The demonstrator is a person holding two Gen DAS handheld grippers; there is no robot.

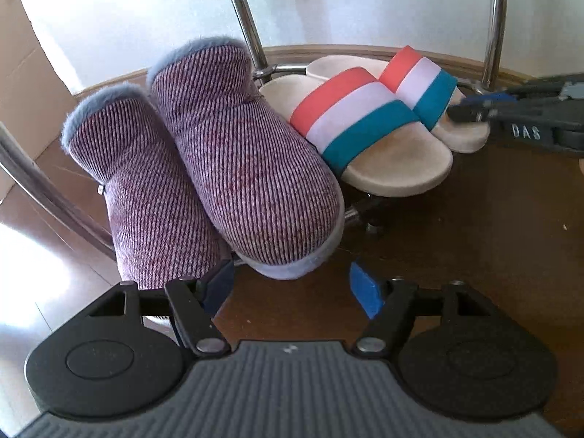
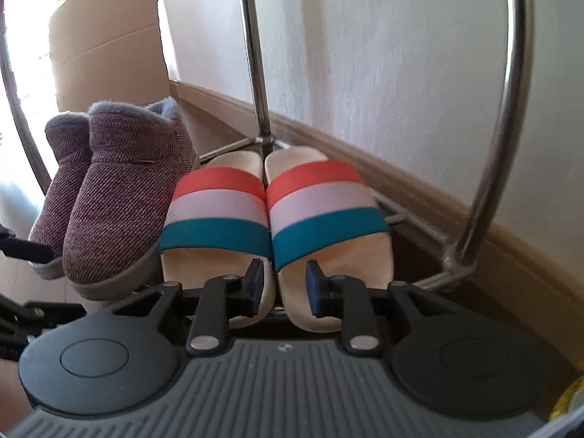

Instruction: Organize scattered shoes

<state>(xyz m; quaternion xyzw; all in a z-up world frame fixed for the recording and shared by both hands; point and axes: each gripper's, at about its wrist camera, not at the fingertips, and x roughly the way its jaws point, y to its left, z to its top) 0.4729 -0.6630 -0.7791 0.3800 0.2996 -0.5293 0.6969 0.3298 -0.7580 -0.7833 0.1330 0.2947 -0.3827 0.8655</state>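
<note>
Two purple knit slipper boots with grey fuzzy collars (image 1: 233,168) (image 1: 146,189) stand side by side on a metal shoe rack (image 1: 248,29). Next to them lie two cream slides with red, white and teal straps (image 1: 357,124) (image 1: 423,84). My left gripper (image 1: 292,288) is open and empty, just in front of the boots' toes. My right gripper (image 2: 283,284) is open over the toes of the slides (image 2: 215,211) (image 2: 325,204), holding nothing; it also shows in the left wrist view (image 1: 474,109) at the far slide. The boots (image 2: 120,204) sit left of the slides.
The rack's chrome posts (image 2: 255,54) and curved side bar (image 2: 511,109) rise around the shoes. A white wall with a beige baseboard (image 2: 401,175) is behind. A cardboard box (image 2: 109,47) stands at the left. The floor (image 1: 492,237) is dark brown wood.
</note>
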